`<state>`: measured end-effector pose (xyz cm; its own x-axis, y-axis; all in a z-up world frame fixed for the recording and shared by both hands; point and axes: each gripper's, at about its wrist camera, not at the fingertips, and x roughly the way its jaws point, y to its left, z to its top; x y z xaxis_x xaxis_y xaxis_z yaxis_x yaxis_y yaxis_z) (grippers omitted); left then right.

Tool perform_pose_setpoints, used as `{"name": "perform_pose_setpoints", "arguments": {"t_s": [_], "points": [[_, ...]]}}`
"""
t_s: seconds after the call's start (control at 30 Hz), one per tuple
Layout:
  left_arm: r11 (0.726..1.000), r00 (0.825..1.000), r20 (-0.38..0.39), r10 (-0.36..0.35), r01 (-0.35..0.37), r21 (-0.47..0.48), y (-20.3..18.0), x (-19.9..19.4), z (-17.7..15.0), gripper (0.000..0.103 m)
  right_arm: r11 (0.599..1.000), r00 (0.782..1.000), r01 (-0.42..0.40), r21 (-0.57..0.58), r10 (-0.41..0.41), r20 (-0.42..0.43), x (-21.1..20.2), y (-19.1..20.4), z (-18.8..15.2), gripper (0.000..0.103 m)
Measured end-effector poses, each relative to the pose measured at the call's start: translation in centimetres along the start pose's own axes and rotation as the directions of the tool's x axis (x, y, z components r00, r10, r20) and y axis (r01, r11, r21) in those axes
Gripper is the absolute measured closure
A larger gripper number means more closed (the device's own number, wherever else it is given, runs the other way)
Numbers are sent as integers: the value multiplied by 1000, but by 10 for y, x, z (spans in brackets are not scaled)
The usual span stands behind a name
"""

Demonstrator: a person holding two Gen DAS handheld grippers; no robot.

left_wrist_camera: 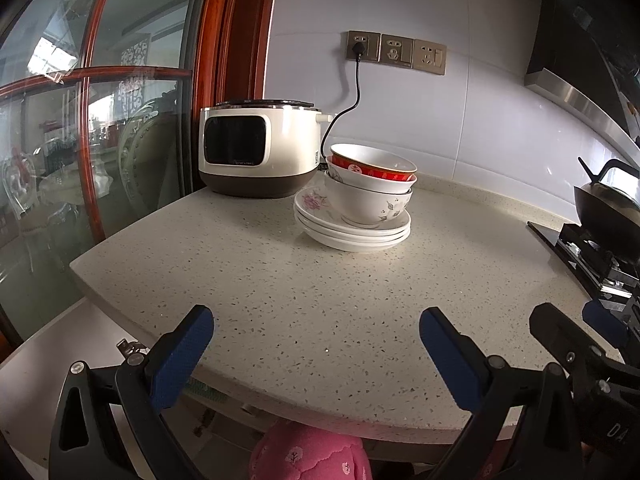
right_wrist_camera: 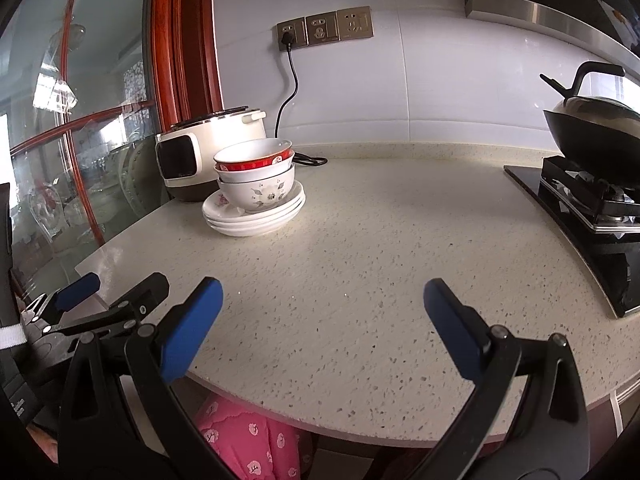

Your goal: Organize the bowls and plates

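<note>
Two claws, left claw [left_wrist_camera: 316, 354] and right claw [right_wrist_camera: 323, 328], hang released over the desk [right_wrist_camera: 360, 248]; the tilted bowls [left_wrist_camera: 370, 184] could slide off the plates [left_wrist_camera: 352, 232] if nudged.

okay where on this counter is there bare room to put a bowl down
The counter is bare between the dish stack and the stove, forward to both open grippers, left and right. It is crowded at the back left, where the stack sits against the rice cooker and its cord.
</note>
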<state>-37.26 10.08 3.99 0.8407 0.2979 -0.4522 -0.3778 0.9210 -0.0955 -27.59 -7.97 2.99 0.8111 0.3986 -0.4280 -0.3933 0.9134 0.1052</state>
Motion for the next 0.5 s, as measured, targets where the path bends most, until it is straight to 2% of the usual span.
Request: {"name": "perform_pose_setpoints", "arguments": {"t_s": [0.5], "points": [[1000, 1000, 5, 10, -10, 0, 3, 0, 0, 0, 1000, 1000, 1, 11, -1, -10, 0, -1, -3, 2]]}}
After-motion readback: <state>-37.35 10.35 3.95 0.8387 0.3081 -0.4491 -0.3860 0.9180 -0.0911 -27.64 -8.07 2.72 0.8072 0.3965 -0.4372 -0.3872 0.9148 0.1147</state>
